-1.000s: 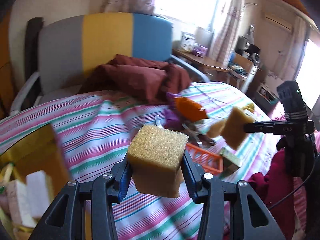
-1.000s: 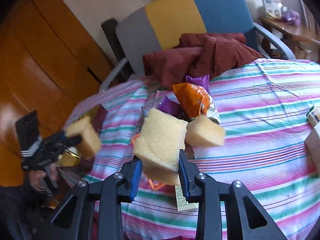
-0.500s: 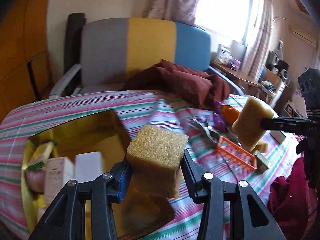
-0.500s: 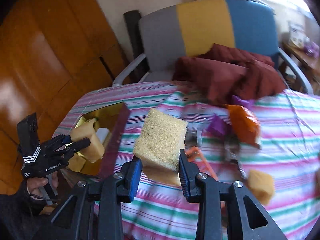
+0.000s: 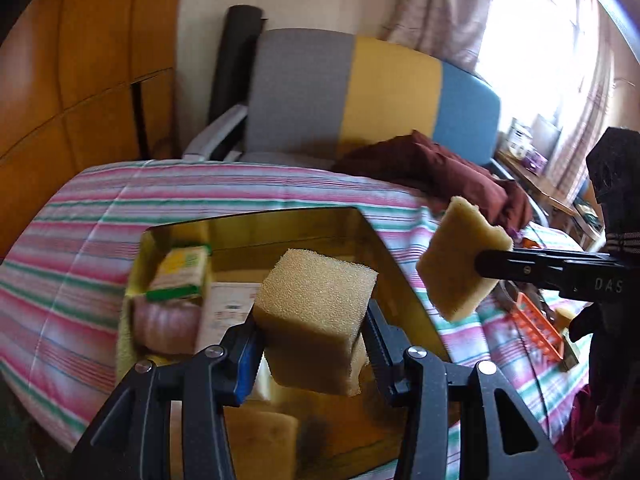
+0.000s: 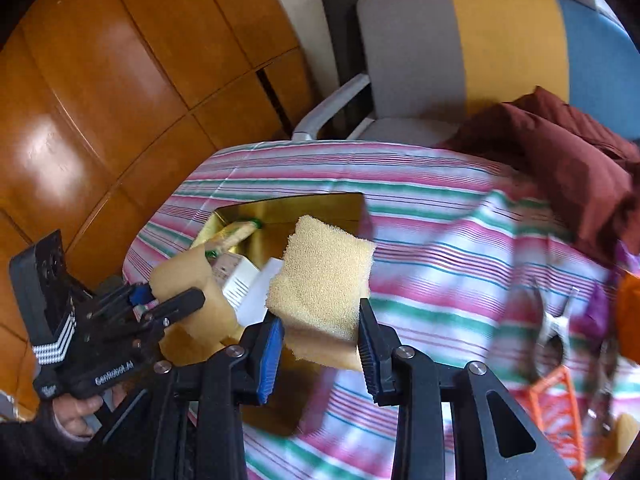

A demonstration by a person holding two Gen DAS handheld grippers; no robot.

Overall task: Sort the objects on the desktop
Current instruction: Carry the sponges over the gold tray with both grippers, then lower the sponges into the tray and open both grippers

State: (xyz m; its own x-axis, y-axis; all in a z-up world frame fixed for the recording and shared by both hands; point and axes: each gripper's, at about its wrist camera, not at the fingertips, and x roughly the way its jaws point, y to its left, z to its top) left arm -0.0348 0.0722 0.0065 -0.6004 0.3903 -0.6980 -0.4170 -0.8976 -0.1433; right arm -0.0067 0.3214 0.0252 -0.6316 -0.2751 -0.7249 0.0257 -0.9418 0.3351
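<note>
My left gripper is shut on a yellow sponge block, held above the open gold box. In the right wrist view the left gripper shows with that sponge over the box. My right gripper is shut on a second yellow sponge, near the box's right edge. That gripper and its sponge show at the right of the left wrist view. The box holds a green-yellow packet, a white carton and a pink item.
The table has a striped cloth. An orange rack, metal clips, a small sponge piece and snack bags lie to the right. A dark red cloth and a grey-yellow-blue chair stand behind. Wooden panels are at left.
Both grippers have swung left with their sponges, from over the scattered items to the gold box. The left sponge is now over the box; the right sponge is beside it.
</note>
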